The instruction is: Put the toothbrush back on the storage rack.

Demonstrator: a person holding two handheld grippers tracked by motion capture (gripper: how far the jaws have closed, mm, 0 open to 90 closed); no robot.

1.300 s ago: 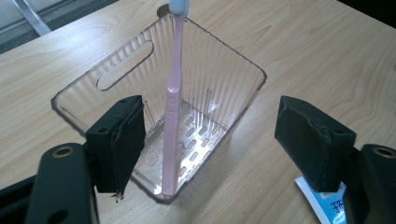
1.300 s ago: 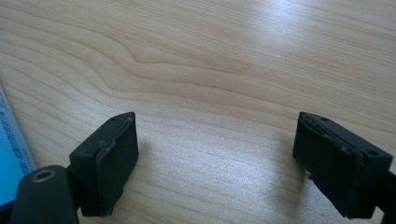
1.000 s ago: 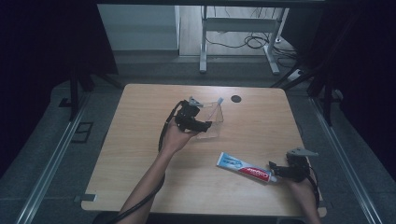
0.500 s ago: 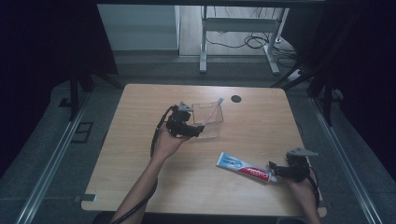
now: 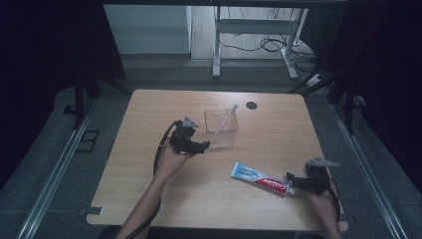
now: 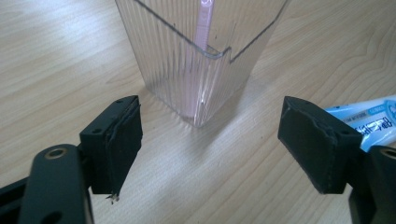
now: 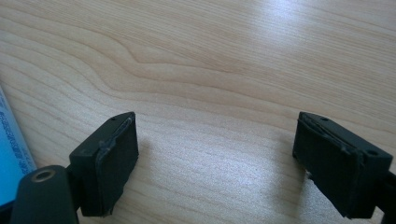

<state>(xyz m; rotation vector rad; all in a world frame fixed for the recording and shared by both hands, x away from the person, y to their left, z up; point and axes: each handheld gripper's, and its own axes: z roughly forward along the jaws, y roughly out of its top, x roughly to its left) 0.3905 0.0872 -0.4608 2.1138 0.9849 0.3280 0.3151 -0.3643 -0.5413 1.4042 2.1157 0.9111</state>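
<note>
L hand-held gripper sits just short of the clear ribbed cup, its jaws spread wide w/ nothing between them; they've just been opening a bit more. In the left gripper view the cup stands upright right ahead of the jaws, nearest corner pointing back at the gap, not touching either pad. A pink toothbrush leans inside it; from above, the brush pokes out past the far rim, away from the gripper. Cup rests on the wooden tabletop.

Toothpaste tube, blue and white w/ red lettering, lies flat btwn the two grippers, closer to the R one. In the left gripper view a bit of the tube shows just behind the right-hand pad.

R hand-held gripper is low on the tabletop near the person's edge, jaws also wide apart, empty, bare wood btwn them. Its tips sit right at the tube's cap end; can't tell from above whether they touch. In the right gripper view the tube's blue side lies just outside the left-hand pad, not between the jaws.

Small dark round spot on the tabletop beyond the cup, well apart from both grippers
</note>
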